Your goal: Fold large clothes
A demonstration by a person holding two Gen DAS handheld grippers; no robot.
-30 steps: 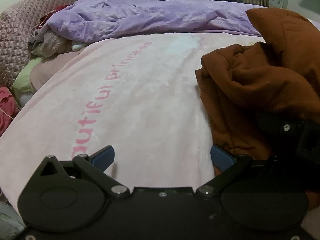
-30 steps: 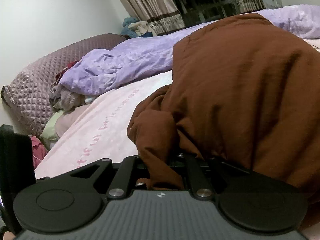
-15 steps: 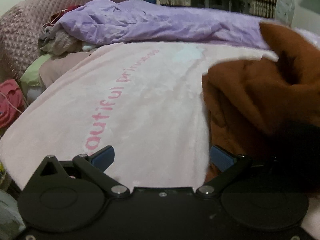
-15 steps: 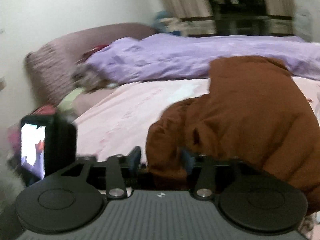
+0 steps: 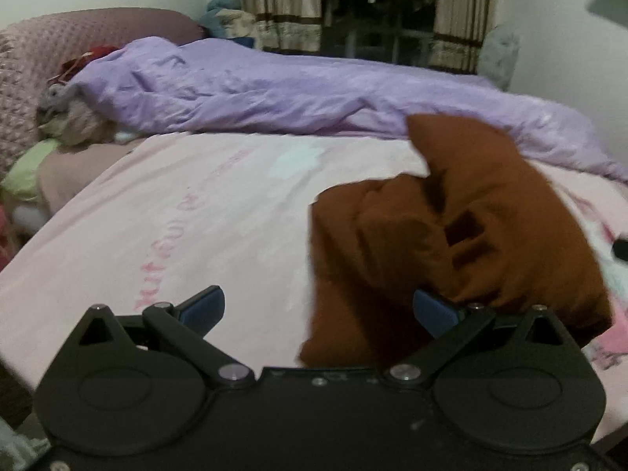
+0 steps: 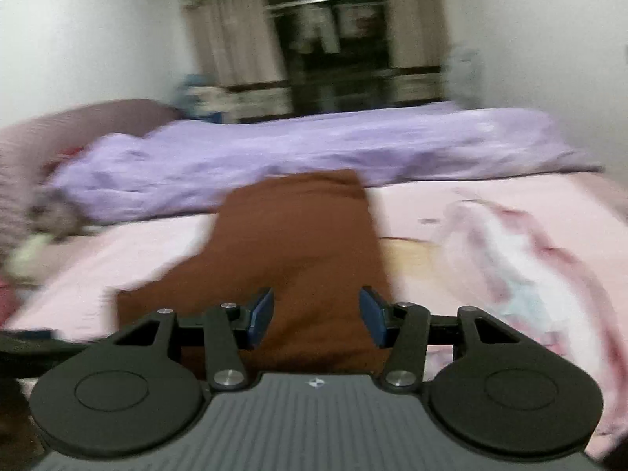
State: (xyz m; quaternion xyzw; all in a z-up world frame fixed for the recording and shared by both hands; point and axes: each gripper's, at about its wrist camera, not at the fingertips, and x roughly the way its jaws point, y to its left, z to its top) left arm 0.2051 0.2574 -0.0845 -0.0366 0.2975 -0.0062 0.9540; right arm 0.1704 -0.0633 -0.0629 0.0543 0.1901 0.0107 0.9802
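While the brown garment (image 6: 298,243) is lying lengthwise straight ahead of the empty, parted right claw (image 6: 316,316), the wide-open left claw (image 5: 318,312) is sitting leftward.

One brown garment (image 5: 463,235), one purple quilt (image 5: 314,94), two tongs (image 5: 318,314) (image 6: 316,316).

We see a bed under a pink sheet (image 5: 219,212), a rumpled lilac duvet (image 5: 274,90) along its far side, a quilted mauve headboard (image 5: 47,39) at left — and beyond, plain white walls and striped curtains (image 5: 274,8) framing a dark window.
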